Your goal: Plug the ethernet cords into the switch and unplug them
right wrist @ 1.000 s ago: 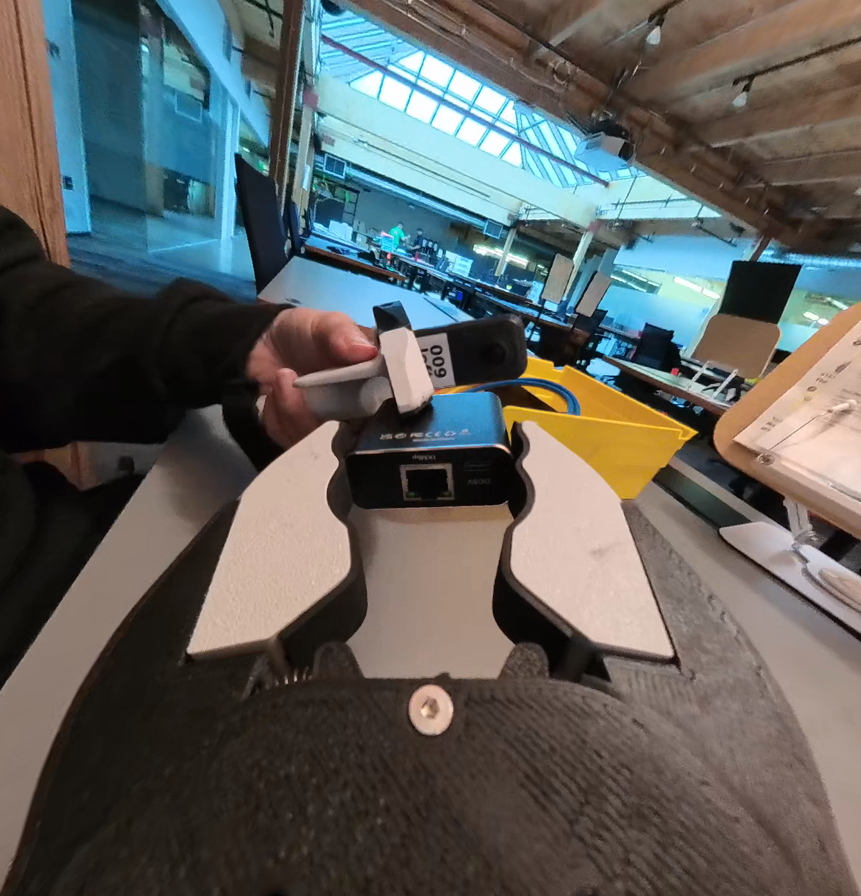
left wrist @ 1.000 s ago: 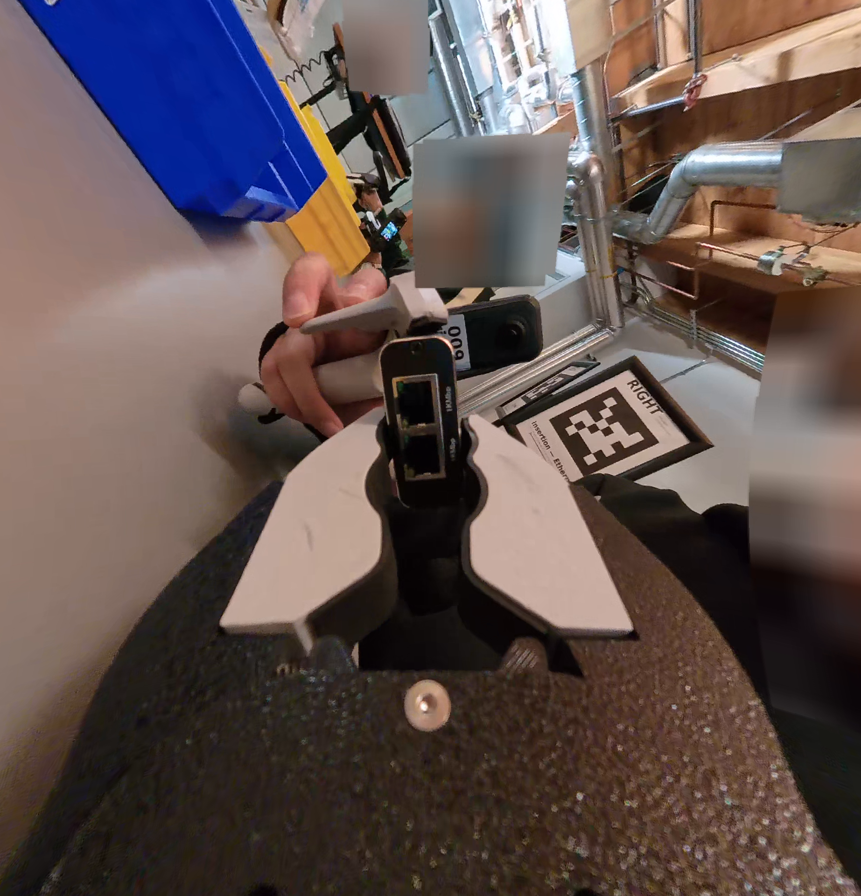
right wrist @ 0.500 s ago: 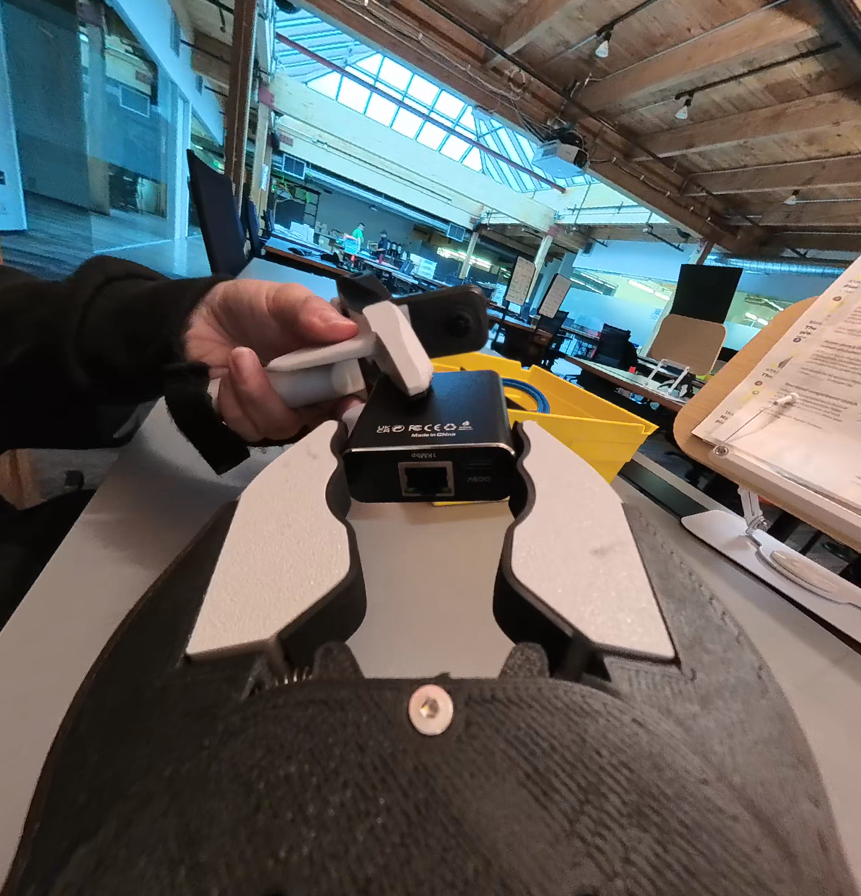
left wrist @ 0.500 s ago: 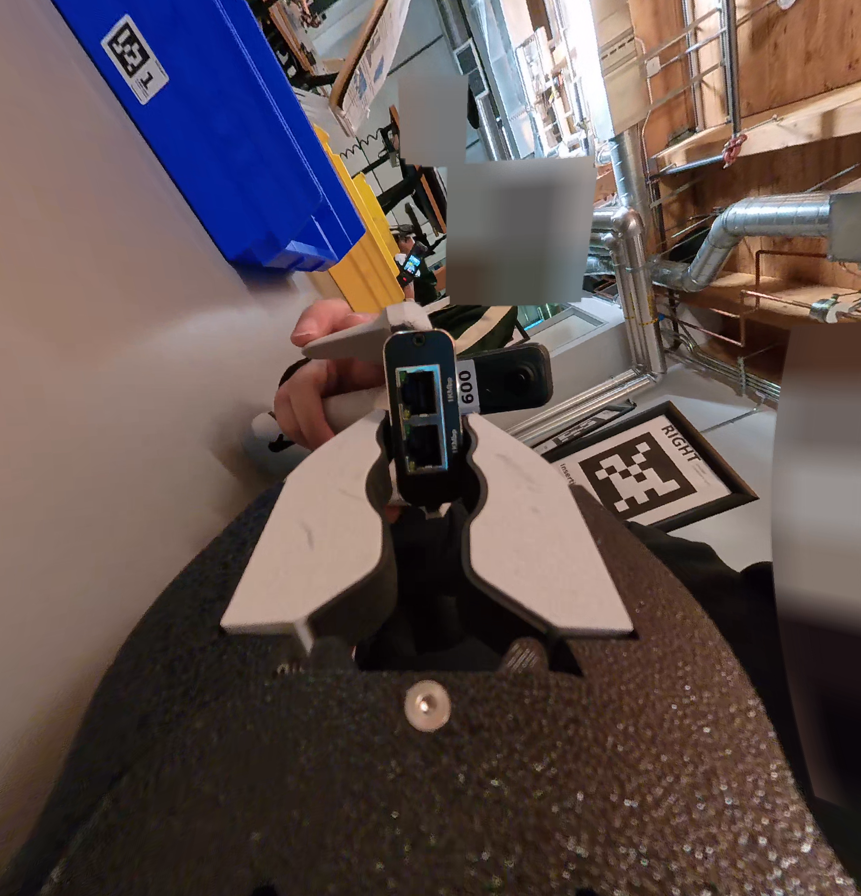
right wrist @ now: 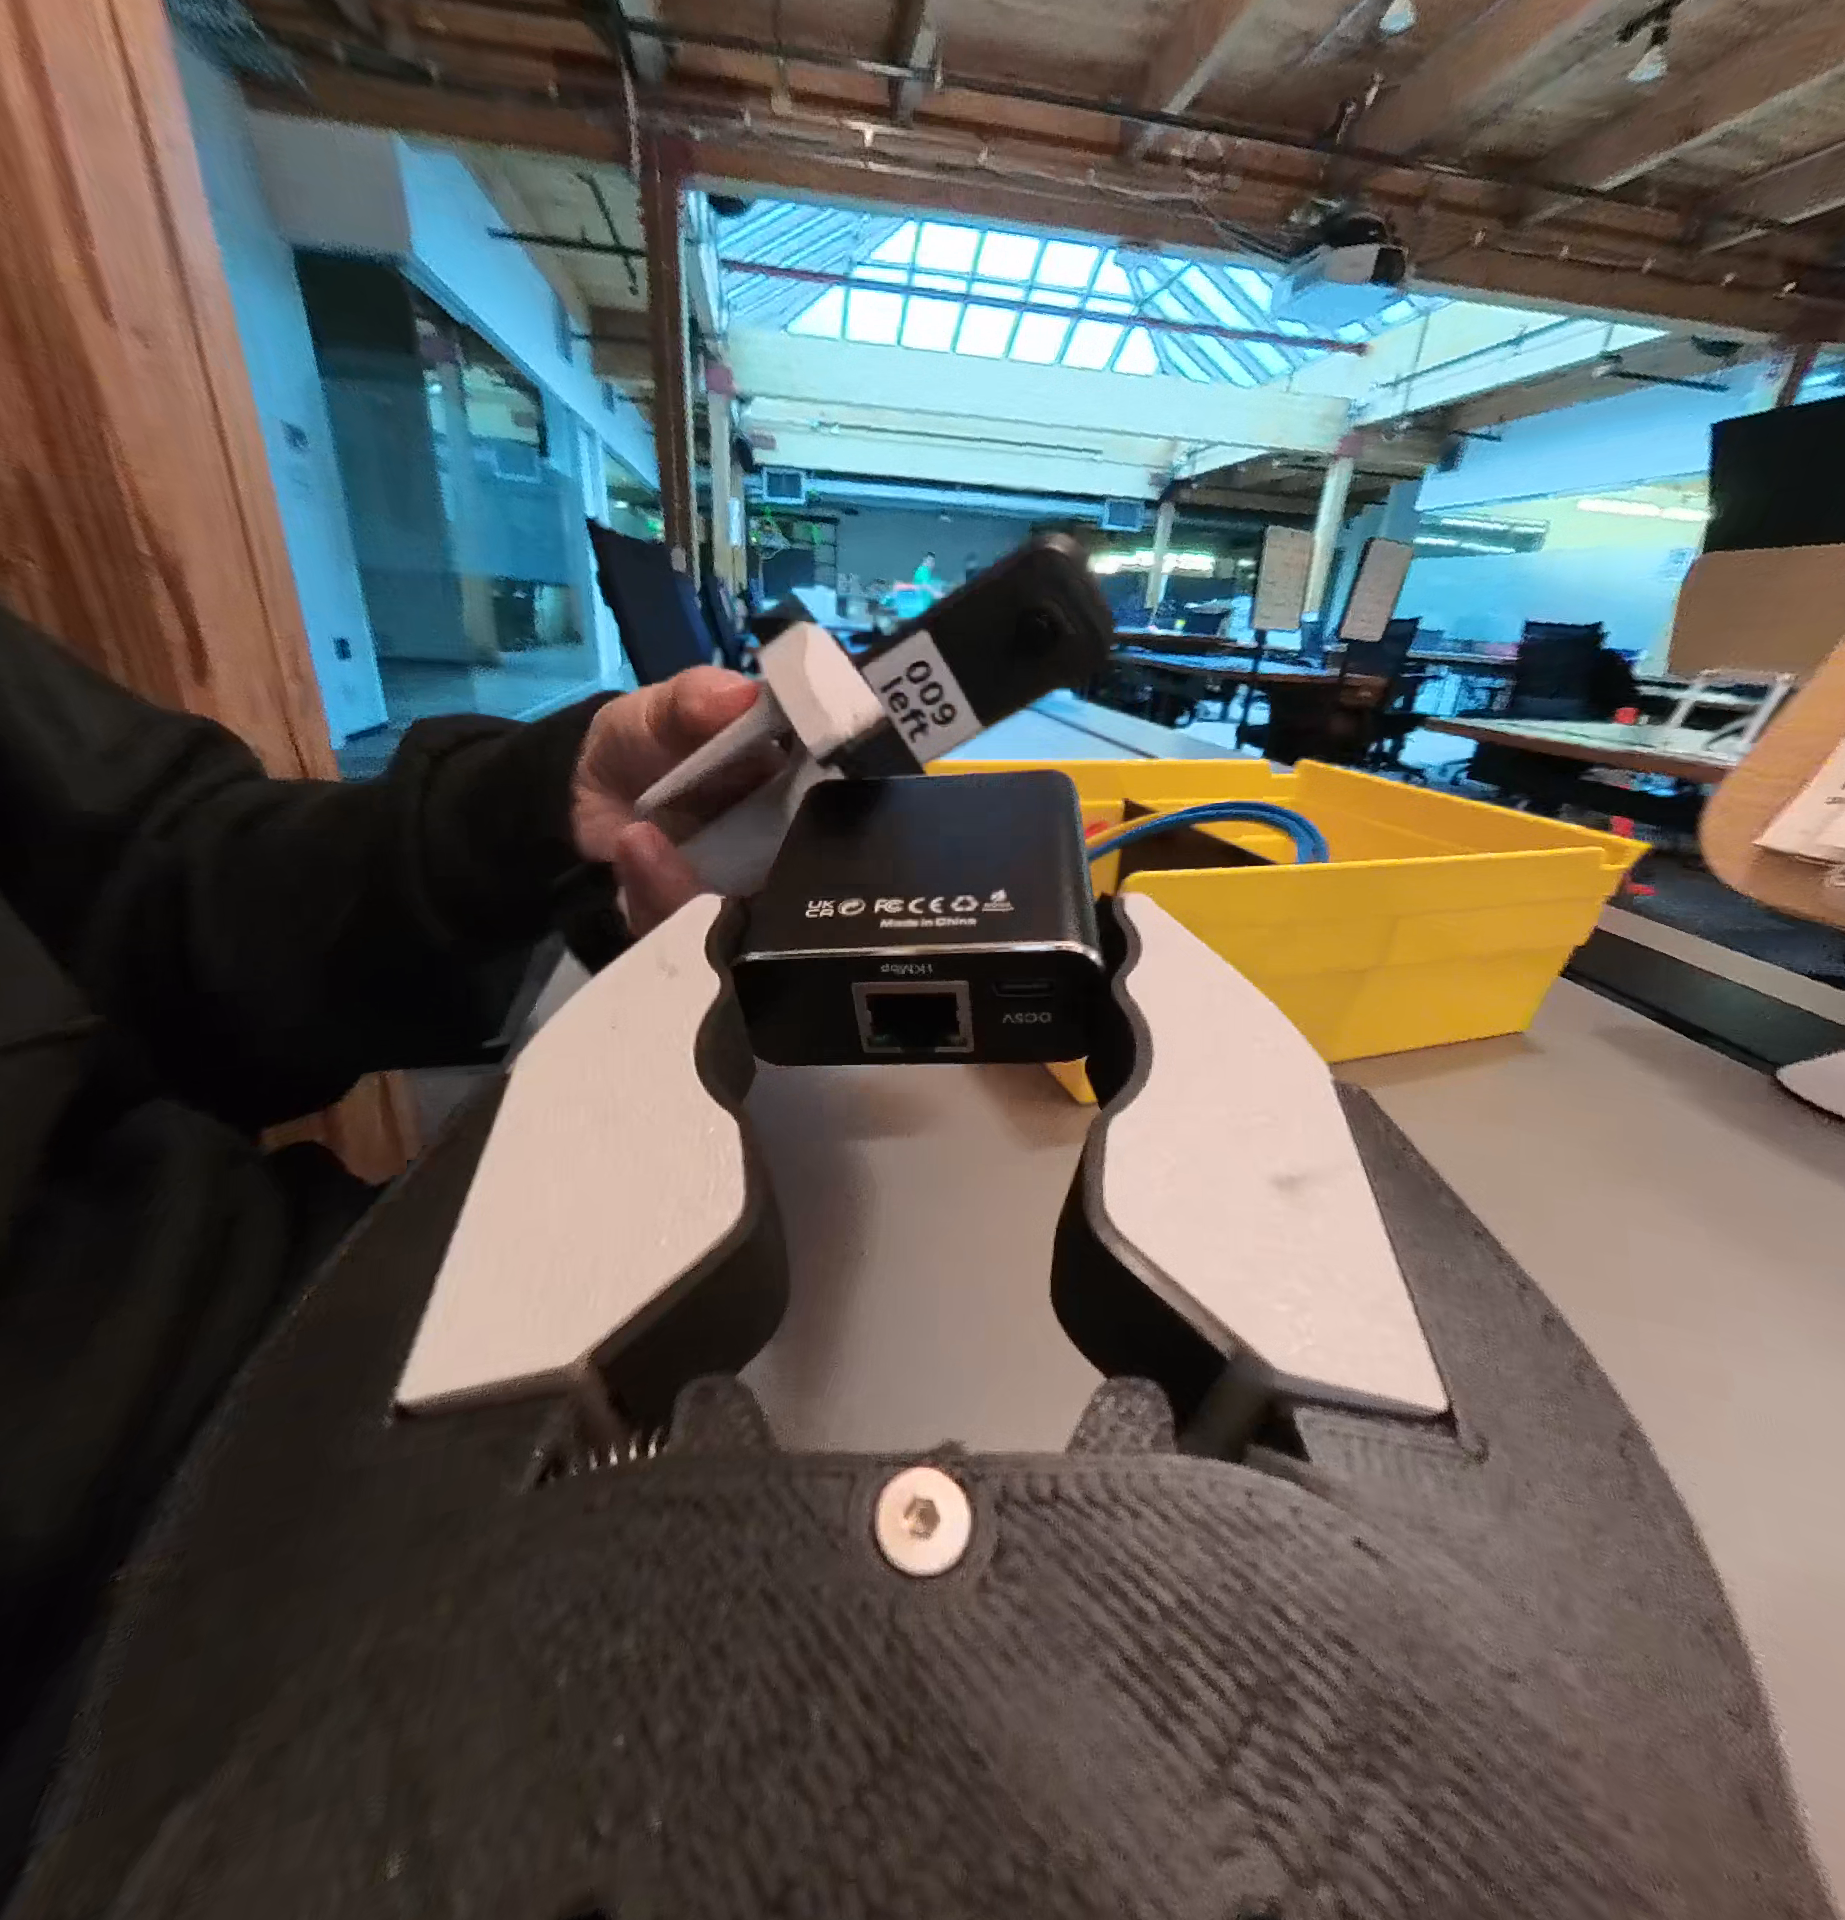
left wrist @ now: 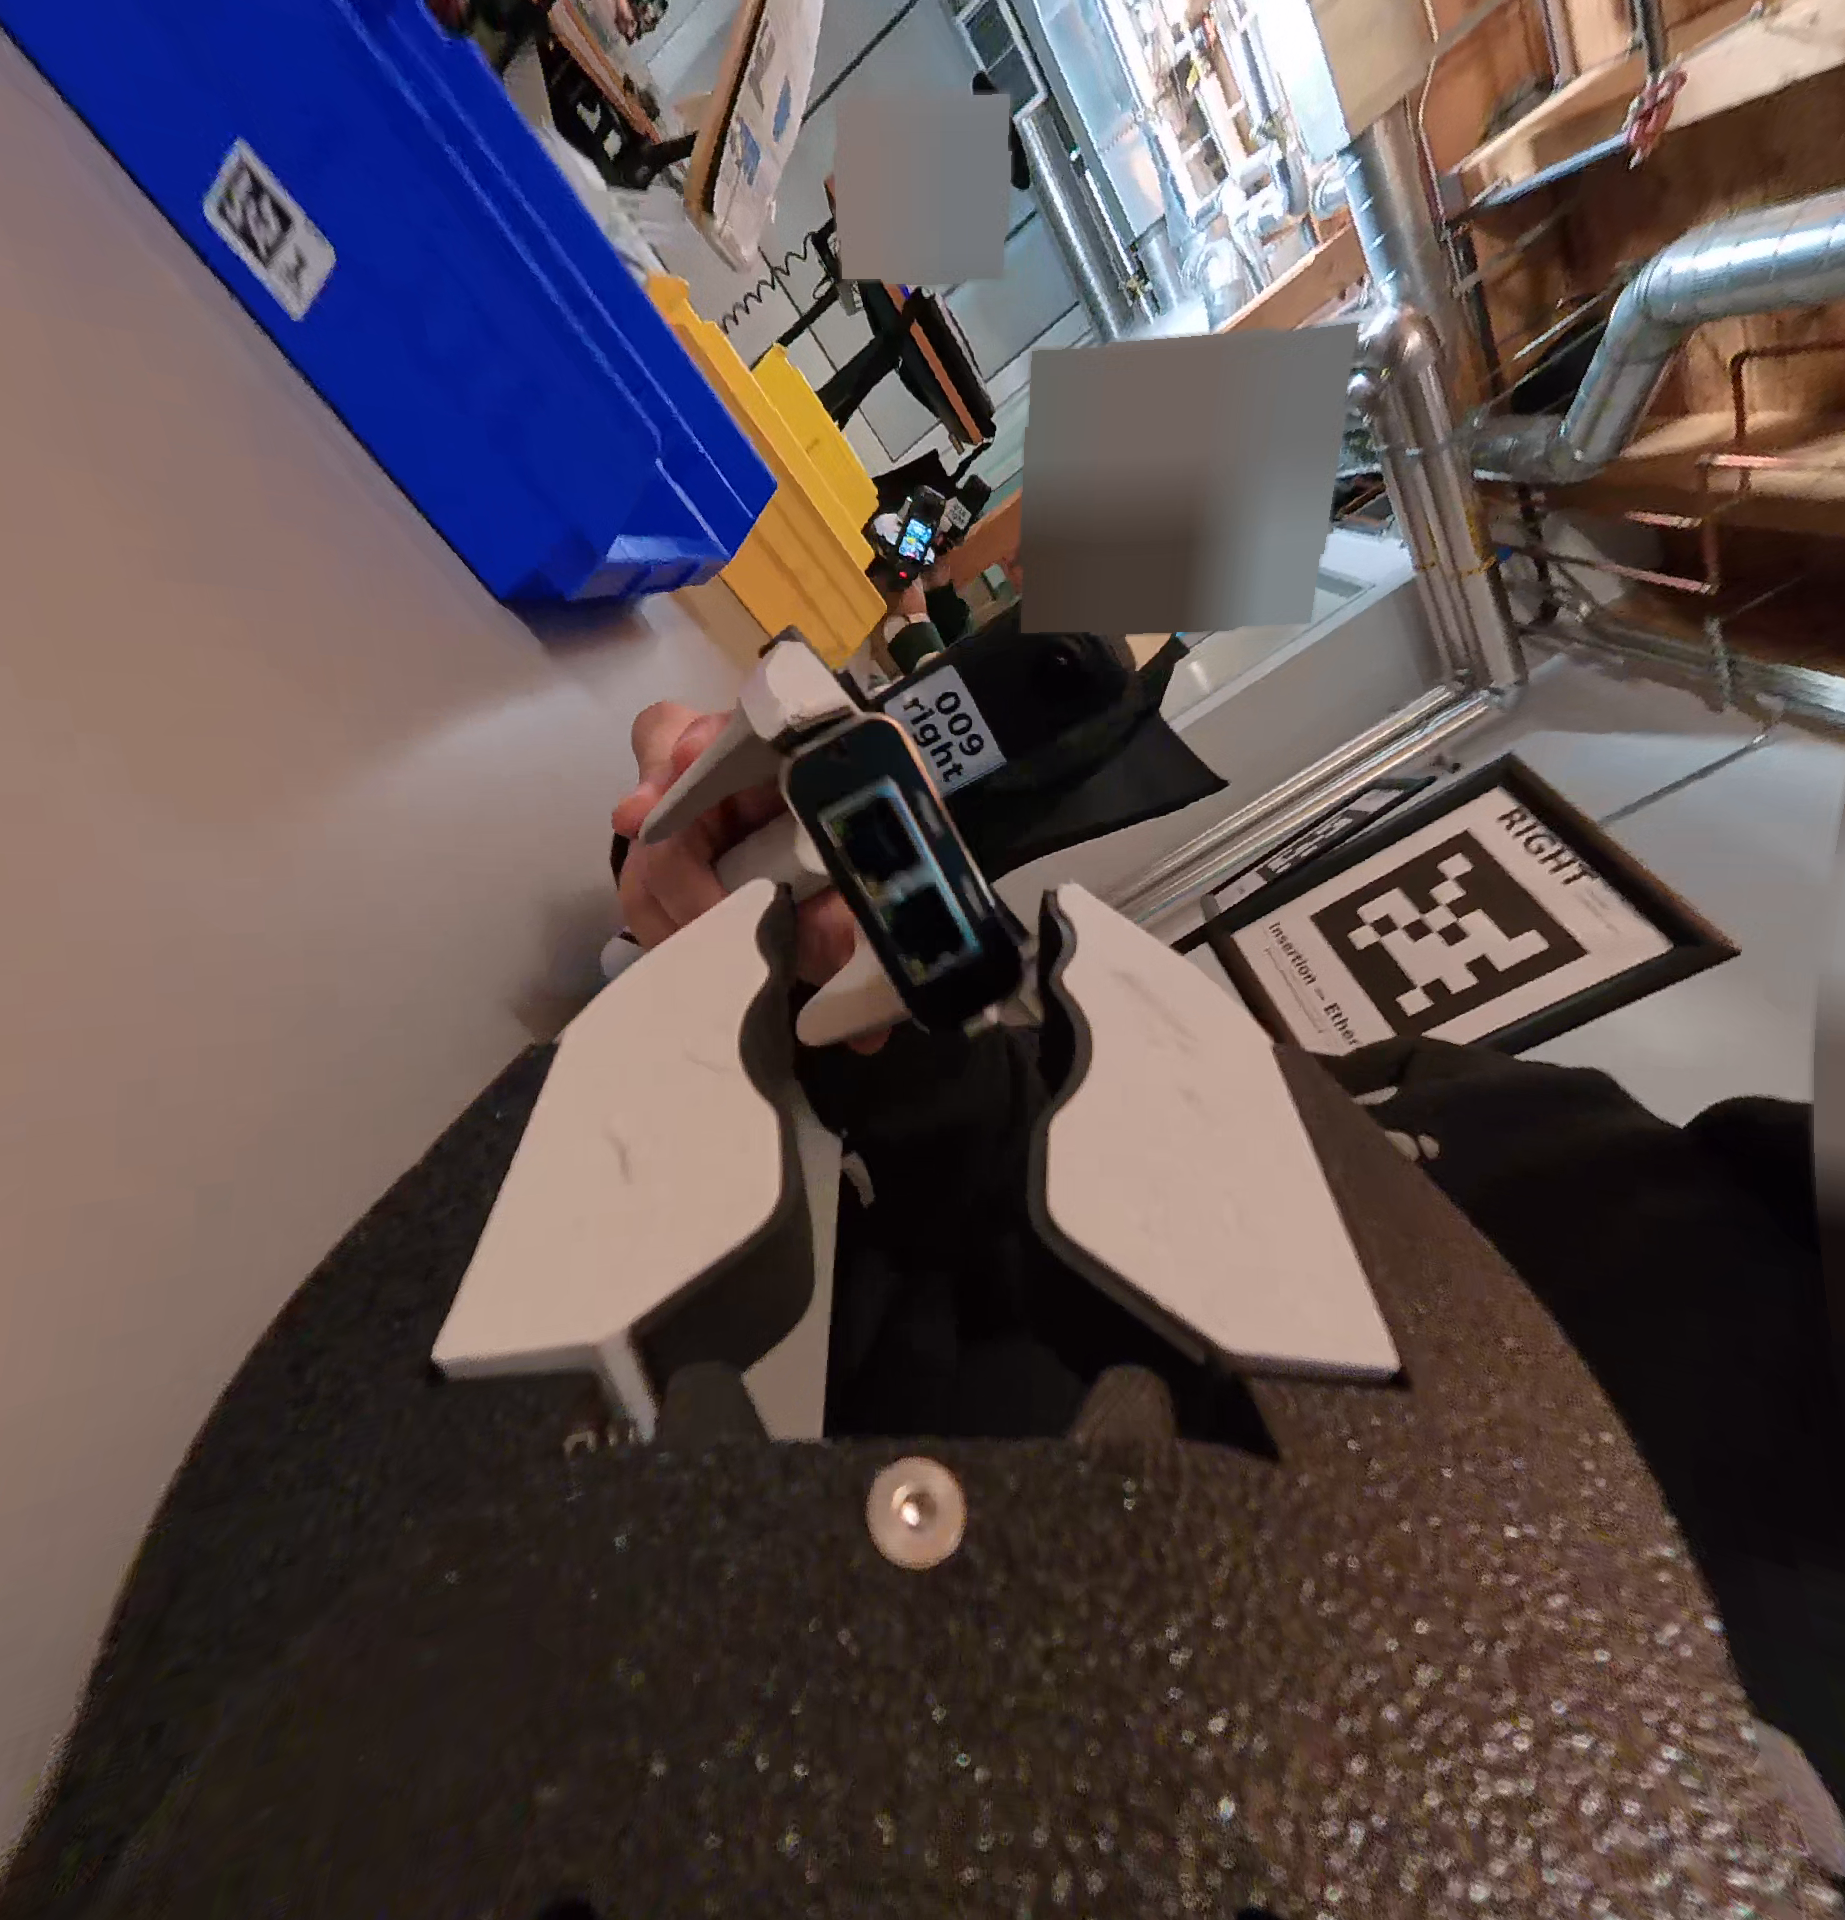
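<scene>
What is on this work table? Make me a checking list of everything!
Surface: grey tabletop, under the tongs.
Job's things: small black box-shaped ethernet switch, visible ports empty.
Clutter: yellow plastic bin; blue plastic bin; framed black-and-white marker card.
Grippers: right tongs shut on the switch's sides; left tongs open around its end.
Cables: blue cord lying in the yellow bin, not in the switch.
Surroundings: bright skylight; silver metal ducts.
</scene>
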Demonstrator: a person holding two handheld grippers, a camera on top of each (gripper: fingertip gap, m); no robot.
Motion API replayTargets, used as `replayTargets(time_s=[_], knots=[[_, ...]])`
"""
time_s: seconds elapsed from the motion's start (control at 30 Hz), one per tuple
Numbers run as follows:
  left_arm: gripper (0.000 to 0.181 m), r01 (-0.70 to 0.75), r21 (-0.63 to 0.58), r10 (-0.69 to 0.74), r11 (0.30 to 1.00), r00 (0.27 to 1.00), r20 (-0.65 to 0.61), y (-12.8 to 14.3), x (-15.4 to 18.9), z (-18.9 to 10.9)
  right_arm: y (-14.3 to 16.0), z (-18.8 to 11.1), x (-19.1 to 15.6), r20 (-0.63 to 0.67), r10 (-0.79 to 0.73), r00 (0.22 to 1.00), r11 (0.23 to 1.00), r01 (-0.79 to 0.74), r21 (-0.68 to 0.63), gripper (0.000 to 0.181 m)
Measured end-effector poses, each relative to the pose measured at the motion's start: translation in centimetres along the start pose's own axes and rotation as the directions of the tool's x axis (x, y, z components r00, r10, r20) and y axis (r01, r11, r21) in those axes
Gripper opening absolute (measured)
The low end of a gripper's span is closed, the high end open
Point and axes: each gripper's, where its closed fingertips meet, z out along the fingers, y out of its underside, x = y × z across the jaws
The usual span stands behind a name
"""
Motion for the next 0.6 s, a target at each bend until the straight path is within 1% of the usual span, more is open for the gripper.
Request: replayTargets(time_s=[0.1,0.13,0.17,0.2,0.23,0.27,0.3,0.33,0.37,0.4,0.47,0.5,0.53,0.57,0.6], knots=[[0.043,-0.154,0.039,0.151,0.987,0.986,0.071,-1.8,1.3,-2.3,-0.5,-1.1,1.5,-0.067,0.013,0.998,0.999,-0.011,0.031,0.065],[0.042,-0.229,0.044,0.221,0.972,0.966,0.133,-2.5,1.5,-3.3,-0.8,-1.6,2.1,-0.1,0.024,0.995,0.998,-0.018,0.055,0.065],[0.041,-0.303,0.032,0.288,0.952,0.929,0.231,-3.2,1.1,-4.6,-1.0,-2.0,2.7,-0.12,0.041,0.992,0.997,-0.032,0.072,0.065],[0.041,-0.367,0.001,0.342,0.93,0.867,0.363,-3.9,0.1,-6.3,-1.1,-2.4,3.3,-0.15,0.047,0.988,0.996,-0.035,0.08,0.065],[0.041,-0.411,-0.044,0.375,0.911,0.775,0.508,-4.6,-1.2,-8.4,-0.9,-2.7,3.6,-0.17,0.048,0.984,0.996,-0.035,0.081,0.065],[0.04,-0.432,-0.094,0.387,0.897,0.664,0.639,-5.2,-2.7,-10.8,-0.8,-2.8,3.8,-0.178,0.055,0.983,0.996,-0.042,0.079,0.065],[0.039,-0.434,-0.137,0.385,0.891,0.558,0.735,-5.7,-3.9,-13.1,-0.6,-2.8,4.1,-0.194,0.059,0.979,0.996,-0.045,0.077,0.065],[0.039,-0.419,-0.162,0.37,0.893,0.482,0.794,-5.9,-4.9,-15.0,-0.4,-2.8,4.2,-0.201,0.058,0.978,0.997,-0.045,0.068,0.065],[0.038,-0.396,-0.163,0.346,0.904,0.452,0.822,-6.0,-5.6,-16.2,-0.2,-2.6,4.3,-0.205,0.057,0.977,0.997,-0.046,0.059,0.065],[0.038,-0.368,-0.147,0.318,0.918,0.463,0.828,-5.9,-6.2,-16.5,-0.2,-2.5,4.3,-0.212,0.051,0.976,0.998,-0.04,0.056,0.065],[0.038,-0.313,-0.136,0.286,0.94,0.503,0.816,-5.8,-7.7,-16.1,-0.3,-2.4,4.3,-0.206,0.057,0.977,0.997,-0.044,0.068,0.065],[0.038,-0.287,-0.15,0.281,0.946,0.496,0.821,-6.1,-8.7,-15.9,-0.5,-2.4,4.3,-0.208,0.062,0.976,0.996,-0.046,0.079,0.065],[0.038,-0.268,-0.182,0.293,0.946,0.471,0.832,-6.6,-9.7,-15.9,-0.5,-2.4,4.3,-0.205,0.066,0.977,0.995,-0.05,0.083,0.065],[0.037,-0.273,-0.257,0.356,0.927,0.425,0.832,-7.4,-10.5,-16.0,-0.4,-2.5,4.3,-0.205,0.07,0.976,0.995,-0.054,0.082,0.065],[0.033,-0.318,-0.37,0.47,0.873,0.342,0.814,-8.6,-10.9,-16.1,-0.4,-2.5,4.3,-0.205,0.07,0.976,0.995,-0.055,0.081,0.065]])
